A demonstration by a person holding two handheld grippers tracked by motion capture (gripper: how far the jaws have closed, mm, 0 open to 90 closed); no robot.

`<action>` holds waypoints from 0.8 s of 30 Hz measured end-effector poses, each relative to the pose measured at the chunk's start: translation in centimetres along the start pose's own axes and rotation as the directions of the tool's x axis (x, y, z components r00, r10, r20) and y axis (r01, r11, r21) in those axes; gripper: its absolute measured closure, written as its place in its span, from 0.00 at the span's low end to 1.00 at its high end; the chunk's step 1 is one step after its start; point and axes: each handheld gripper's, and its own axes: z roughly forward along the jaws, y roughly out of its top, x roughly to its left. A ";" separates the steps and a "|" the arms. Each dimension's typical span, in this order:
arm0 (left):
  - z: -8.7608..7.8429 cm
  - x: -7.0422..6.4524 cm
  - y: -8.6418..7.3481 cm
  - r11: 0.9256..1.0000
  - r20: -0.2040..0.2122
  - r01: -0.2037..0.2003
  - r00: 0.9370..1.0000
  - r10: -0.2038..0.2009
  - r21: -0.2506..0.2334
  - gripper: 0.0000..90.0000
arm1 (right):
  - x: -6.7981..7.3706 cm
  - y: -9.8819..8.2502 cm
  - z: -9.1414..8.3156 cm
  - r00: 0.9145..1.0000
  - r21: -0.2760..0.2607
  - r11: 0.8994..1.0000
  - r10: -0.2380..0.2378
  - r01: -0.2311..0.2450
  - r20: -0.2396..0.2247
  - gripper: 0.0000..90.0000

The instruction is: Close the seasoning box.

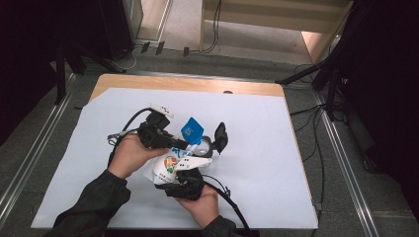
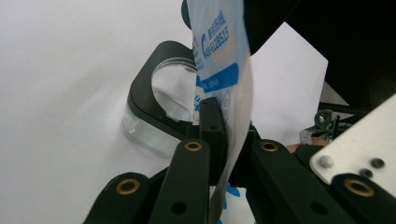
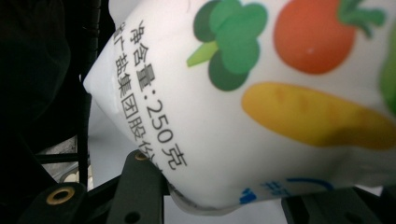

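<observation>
A white bag printed with vegetables, its top blue, hangs over the middle of the table between both hands. My left gripper comes in from the left and is shut on the bag's thin blue top edge; in the left gripper view the jaws pinch the film flat. From the near side my right gripper is shut on the bag's full white body, which bulges between its jaws. Printed characters and "250" show on the bag's side.
A clear round container in a black frame sits on the white sheet just right of the bag, with a black upright part beside it. Cables and black stands surround the table on the floor.
</observation>
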 end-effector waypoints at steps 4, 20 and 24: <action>0.4 -0.2 0.2 1.000 -0.008 -0.002 1.000 0.002 0.002 1.00 | 0.2 0.3 0.1 1.000 -0.001 1.000 0.000 0.000 -0.012 0.69; 0.0 0.1 -0.1 0.999 0.021 0.020 1.000 -0.020 0.029 0.88 | -0.2 0.1 -0.2 0.997 -0.029 0.998 0.060 -0.061 -0.039 0.71; -0.4 0.2 -0.2 0.999 0.024 0.029 0.999 -0.029 0.018 0.87 | -0.3 0.1 -0.3 0.998 -0.030 0.998 0.047 -0.048 -0.035 0.72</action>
